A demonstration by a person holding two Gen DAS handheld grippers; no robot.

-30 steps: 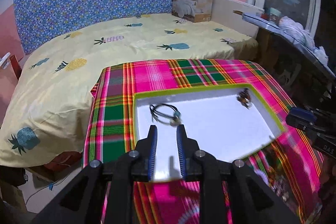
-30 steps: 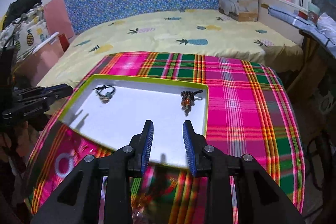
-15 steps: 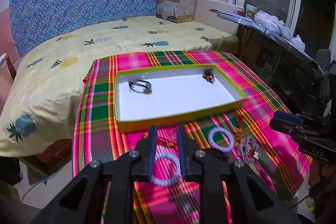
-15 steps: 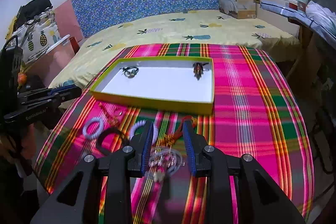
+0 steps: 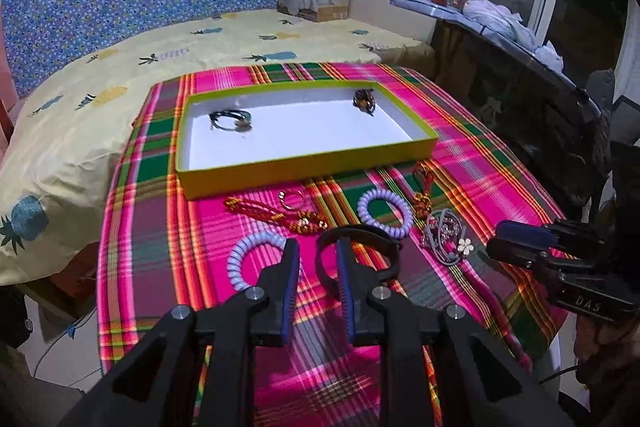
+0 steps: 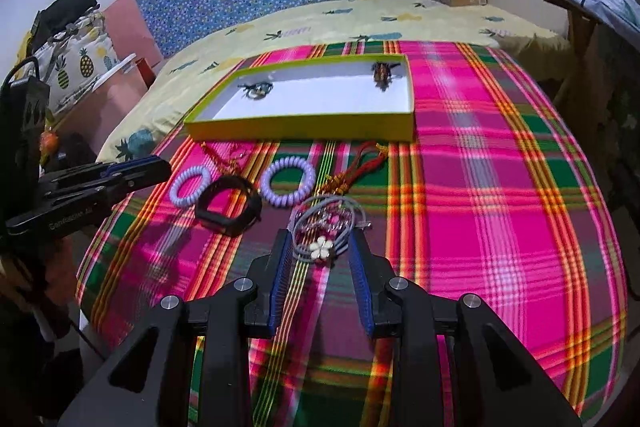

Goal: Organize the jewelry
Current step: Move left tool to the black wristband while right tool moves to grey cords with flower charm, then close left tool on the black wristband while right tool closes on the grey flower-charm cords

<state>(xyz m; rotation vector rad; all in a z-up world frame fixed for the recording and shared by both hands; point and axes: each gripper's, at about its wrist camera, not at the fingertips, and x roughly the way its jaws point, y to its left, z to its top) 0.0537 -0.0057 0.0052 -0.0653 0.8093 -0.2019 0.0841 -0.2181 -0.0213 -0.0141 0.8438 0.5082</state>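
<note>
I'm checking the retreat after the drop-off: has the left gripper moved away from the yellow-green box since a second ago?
Yes. The left gripper has pulled back from the box; its fingertips were over the white floor, now over the cloth by the black band.

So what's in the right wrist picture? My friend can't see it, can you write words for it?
The right black two-finger tool hangs open over a grey elastic band with a white flower charm on a pink and green plaid cloth. Two lilac coil hair ties, a black wristband and red cords lie before a shallow yellow-green box holding two trinkets.
</note>
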